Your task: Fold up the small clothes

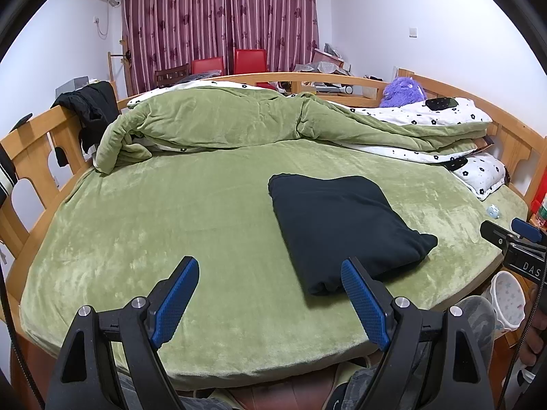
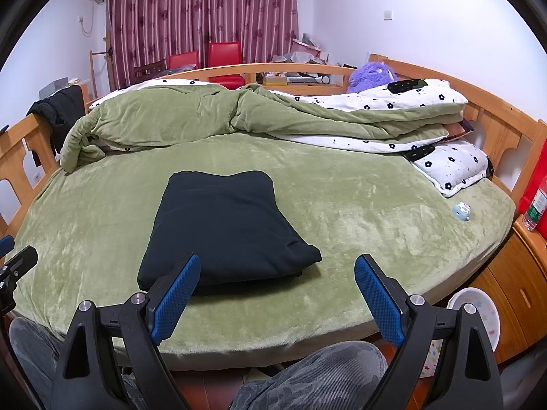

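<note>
The black garment [image 2: 225, 225] is sitting folded on the green bed [image 2: 359, 212], looking soft, floppy and light. Both the left hand-held gripper [image 1: 270, 268] and right hand-held gripper [image 2: 277, 266] are hanging spread, pinching nothing. I'd be grabbing a near corner, probably.

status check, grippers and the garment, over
Left hand-held gripper open, empty. Right hand-held gripper open, empty. Black garment folded, flat on bed. Nothing in the way.

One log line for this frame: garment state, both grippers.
garment: folded black cloth garment flat on green plush bed cover | left gripper: open, empty | right gripper: open, empty
</note>
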### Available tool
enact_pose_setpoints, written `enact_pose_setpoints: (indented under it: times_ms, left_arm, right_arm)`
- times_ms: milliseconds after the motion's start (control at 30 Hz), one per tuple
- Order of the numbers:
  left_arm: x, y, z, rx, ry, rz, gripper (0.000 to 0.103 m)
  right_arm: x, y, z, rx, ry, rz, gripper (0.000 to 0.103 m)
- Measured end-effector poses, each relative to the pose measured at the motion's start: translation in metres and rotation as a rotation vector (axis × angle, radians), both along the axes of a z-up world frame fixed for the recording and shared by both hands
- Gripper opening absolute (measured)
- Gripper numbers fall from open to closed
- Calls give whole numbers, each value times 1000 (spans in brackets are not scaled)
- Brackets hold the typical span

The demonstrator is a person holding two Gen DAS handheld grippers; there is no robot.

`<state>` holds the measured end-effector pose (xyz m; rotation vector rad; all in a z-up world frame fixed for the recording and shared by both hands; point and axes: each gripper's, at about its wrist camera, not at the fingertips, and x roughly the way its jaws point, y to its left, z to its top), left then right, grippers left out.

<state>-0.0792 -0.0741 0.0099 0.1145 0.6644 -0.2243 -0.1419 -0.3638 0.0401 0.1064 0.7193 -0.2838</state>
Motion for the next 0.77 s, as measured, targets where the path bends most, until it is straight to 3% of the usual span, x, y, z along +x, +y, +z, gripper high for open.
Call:
enact_pose_setpoints:
  times_ms: [767]
  left_arm:
    - [-3, -2, 4, -4, 0, -3, 85]
  right_arm:
    - [-2, 0, 3, -2, -2, 1, 90]
